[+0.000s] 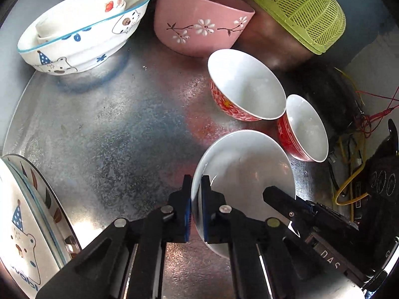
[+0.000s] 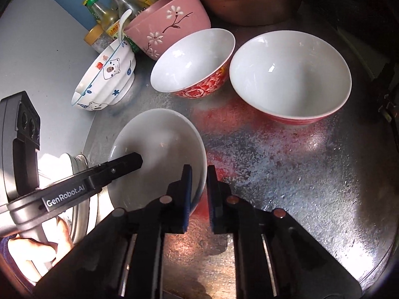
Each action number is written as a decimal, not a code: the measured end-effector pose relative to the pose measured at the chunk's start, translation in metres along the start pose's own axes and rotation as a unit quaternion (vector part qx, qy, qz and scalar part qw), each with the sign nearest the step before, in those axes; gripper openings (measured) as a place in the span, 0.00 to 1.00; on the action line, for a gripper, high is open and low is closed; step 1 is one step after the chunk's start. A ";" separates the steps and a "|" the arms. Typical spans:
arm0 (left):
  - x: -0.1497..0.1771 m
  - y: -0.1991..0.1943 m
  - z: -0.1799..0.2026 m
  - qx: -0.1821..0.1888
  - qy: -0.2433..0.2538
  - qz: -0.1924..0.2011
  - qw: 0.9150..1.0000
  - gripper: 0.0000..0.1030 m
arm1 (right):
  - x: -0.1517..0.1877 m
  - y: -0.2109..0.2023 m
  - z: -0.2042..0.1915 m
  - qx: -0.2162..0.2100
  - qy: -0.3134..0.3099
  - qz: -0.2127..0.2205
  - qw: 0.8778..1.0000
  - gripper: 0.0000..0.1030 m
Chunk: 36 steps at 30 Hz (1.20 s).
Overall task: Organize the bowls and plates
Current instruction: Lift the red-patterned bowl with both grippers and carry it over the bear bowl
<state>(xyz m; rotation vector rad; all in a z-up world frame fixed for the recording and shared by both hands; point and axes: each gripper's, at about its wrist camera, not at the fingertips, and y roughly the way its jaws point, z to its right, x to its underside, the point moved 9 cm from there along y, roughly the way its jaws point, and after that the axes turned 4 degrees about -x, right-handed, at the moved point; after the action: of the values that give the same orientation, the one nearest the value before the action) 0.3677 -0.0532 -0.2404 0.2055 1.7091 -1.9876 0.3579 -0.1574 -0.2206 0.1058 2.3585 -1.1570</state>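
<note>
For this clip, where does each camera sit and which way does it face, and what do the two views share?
Left wrist: on the left gripper, looking down its fingers, shut on the white bowl's rim; the right gripper enters.
Right wrist: on the right gripper, angled down, shut on the opposite rim of the white bowl; the left gripper and a hand show.
Shared: white bowl, two red bowls, pink bowl, metal table.

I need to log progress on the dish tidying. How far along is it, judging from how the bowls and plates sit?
Done: a small bowl and spoon nested in the bear-print white bowl; bear-print plates stacked at the left edge.
In hand: both the left gripper and right gripper are shut on opposite rims of the plain white bowl.
Left: two red-patterned bowls and the pink flowered bowl stand separately.
</note>
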 end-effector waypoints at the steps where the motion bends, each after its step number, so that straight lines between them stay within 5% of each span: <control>1: -0.001 -0.002 0.002 0.001 0.002 0.006 1.000 0.04 | -0.002 -0.002 0.000 0.002 -0.002 0.004 1.000 0.11; 12: 0.001 -0.029 0.001 0.019 -0.008 0.007 1.000 0.04 | -0.001 -0.026 -0.014 0.003 -0.004 0.015 1.000 0.11; 36: 0.016 -0.138 -0.044 0.028 -0.008 0.070 0.997 0.04 | 0.014 -0.070 -0.116 0.009 -0.064 0.053 0.996 0.11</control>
<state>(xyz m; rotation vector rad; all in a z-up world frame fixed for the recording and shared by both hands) 0.2811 -0.0043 -0.1346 0.3192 1.5854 -1.9310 0.2786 -0.1160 -0.1181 0.1560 2.2029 -1.1017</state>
